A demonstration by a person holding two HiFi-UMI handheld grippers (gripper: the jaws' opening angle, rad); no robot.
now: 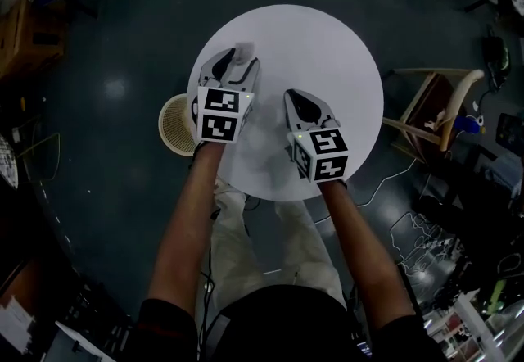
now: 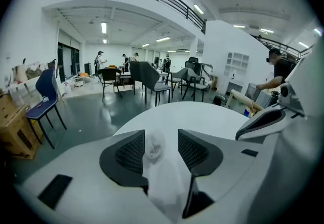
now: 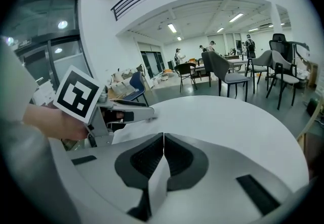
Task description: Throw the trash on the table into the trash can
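Fingers [image 2: 130,153] of the left gripper [image 1: 232,64] stand released, with a crumpled white tissue [image 2: 154,149] between them, at the left part of the round desk [image 1: 327,49]. The right gripper [image 1: 299,98] is clenched and empty. A wicker trash can [image 1: 176,124] sits at the desk's left edge.

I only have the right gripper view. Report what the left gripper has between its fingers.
Observer: A crumpled white tissue sits between the fingers of the left gripper; they stand apart and do not clamp it.
Operator: Now locate the trash can.
Observer: The trash can stands on the floor at the left edge of the round table, right beside the left gripper.
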